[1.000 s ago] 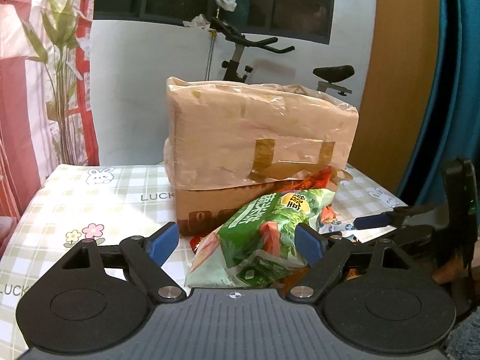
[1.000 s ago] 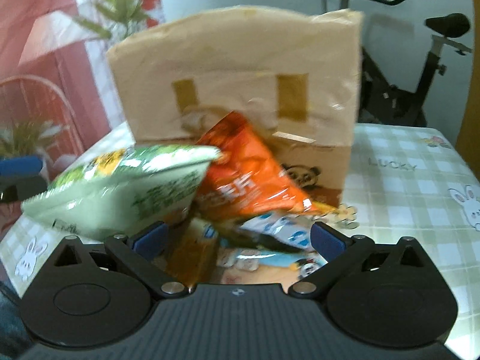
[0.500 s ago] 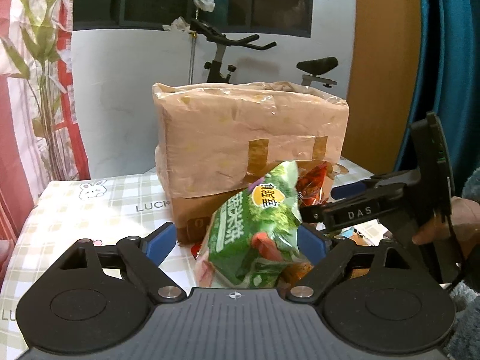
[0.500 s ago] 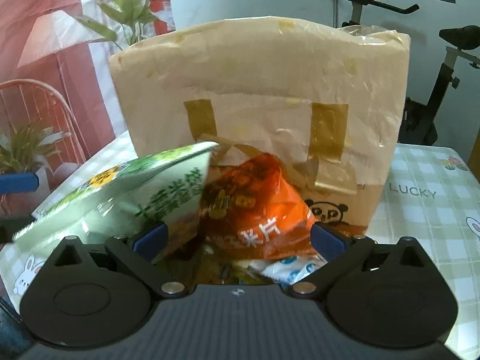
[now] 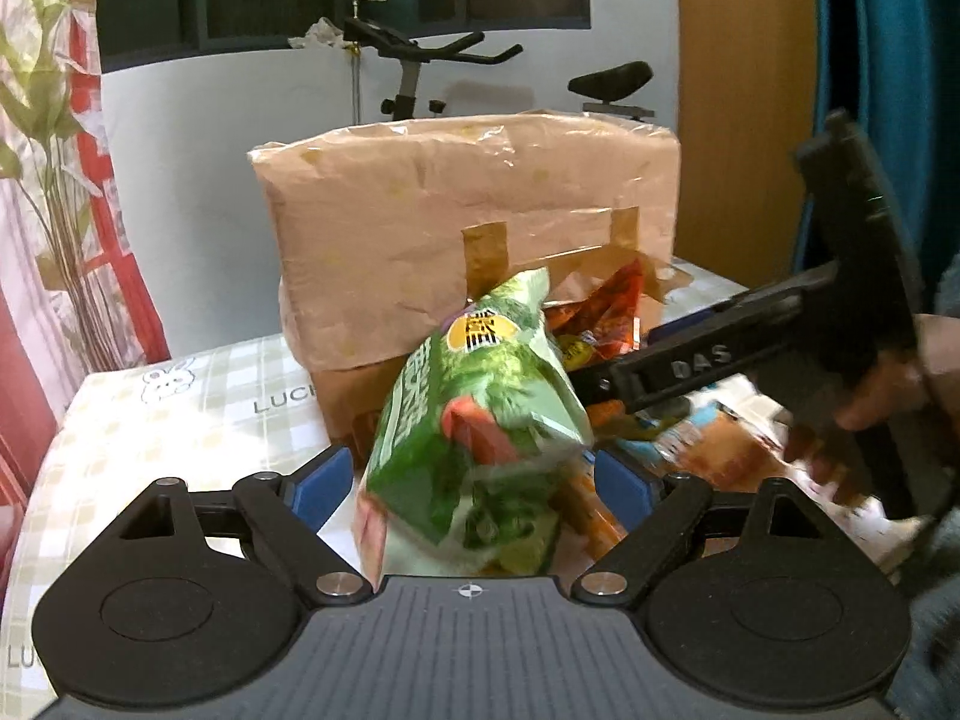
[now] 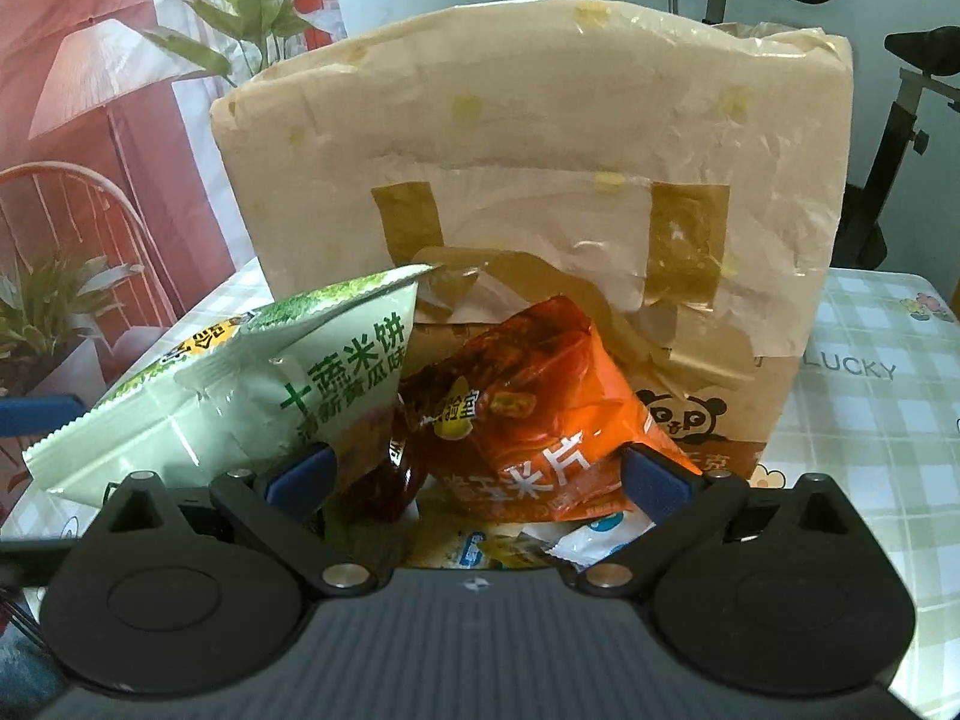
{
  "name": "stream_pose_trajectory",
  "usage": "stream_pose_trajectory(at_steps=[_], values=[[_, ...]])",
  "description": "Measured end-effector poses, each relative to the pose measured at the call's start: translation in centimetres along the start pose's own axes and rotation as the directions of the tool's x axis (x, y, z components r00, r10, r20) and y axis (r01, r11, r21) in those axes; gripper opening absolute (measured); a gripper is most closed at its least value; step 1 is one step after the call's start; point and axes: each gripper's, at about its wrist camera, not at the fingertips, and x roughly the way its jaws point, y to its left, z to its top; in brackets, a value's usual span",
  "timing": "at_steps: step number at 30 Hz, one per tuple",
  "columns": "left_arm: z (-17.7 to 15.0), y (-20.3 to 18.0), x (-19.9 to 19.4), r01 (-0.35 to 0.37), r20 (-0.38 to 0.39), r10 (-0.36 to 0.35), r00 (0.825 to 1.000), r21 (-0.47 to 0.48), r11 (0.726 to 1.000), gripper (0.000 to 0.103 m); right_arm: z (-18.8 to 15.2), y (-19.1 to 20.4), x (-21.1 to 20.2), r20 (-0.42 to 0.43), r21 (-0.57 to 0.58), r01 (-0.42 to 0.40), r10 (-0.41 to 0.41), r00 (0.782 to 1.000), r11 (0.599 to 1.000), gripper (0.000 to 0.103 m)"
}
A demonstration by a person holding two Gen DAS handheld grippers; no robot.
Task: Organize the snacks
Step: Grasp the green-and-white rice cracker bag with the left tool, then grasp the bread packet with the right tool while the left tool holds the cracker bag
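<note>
Left wrist: checked tablecloth (image 5: 180, 414), exercise bike (image 5: 420, 78) behind.

— Where do my two cameras sit?

— I have one on each gripper, both tilted down over the checked tablecloth (image 5: 180, 414) and close to the snack pile. My left view faces the taped cardboard box (image 5: 468, 228) from the left, with the exercise bike (image 5: 420, 60) behind.

— What do they share?

— I see the box (image 6: 540, 180), the green rice-cracker bag (image 5: 480, 420) (image 6: 270, 384) and the orange chip bag (image 6: 540, 414) in both.
</note>
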Motion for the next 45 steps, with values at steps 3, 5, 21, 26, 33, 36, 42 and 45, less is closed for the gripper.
stream_pose_trajectory(at_steps=[3,5,21,26,33,36,42,45], values=[[0.4,-0.3,1.7,-0.021,0.004,0.021,1.000,0.003,1.000,0.089,0.2,-0.1,-0.1,0.004,0.008,0.002,-0.002,1.000,1.000,0.103],[0.6,-0.4,2.6,-0.041,0.004,0.041,0.999,0.010,0.999,0.089,0.3,-0.2,-0.2,0.007,0.010,0.007,-0.007,1.000,1.000,0.103],[0.9,0.5,5.6,-0.171,-0.045,0.168,0.985,-0.083,0.982,0.069,-2.4,-3.9,-3.2,0.008,0.044,0.094,-0.094,0.996,0.995,0.103],[0.4,1.9,3.2,-0.177,-0.037,0.173,0.984,-0.202,0.963,0.068,-4.9,-4.3,-3.9,-0.052,0.036,0.122,-0.120,0.991,0.992,0.099],[-0.4,2.5,0.3,-0.191,-0.034,0.191,0.981,-0.335,0.923,0.067,-6.2,-2.8,-3.3,-0.106,0.015,0.119,-0.116,0.988,0.993,0.095],[-0.9,2.6,-0.4,-0.196,-0.035,0.197,0.980,-0.360,0.912,0.068,-6.1,-2.4,-2.7,-0.107,-0.003,0.132,-0.131,0.986,0.991,0.095],[-1.0,2.3,-0.5,-0.196,-0.047,0.193,0.980,-0.374,0.906,0.068,-6.5,-2.2,-1.6,-0.102,-0.049,0.156,-0.160,0.982,0.987,0.096],[-1.0,2.4,-0.4,-0.191,-0.045,0.187,0.981,-0.371,0.909,0.068,-6.6,-2.2,-1.6,-0.099,-0.059,0.156,-0.162,0.982,0.986,0.096]])
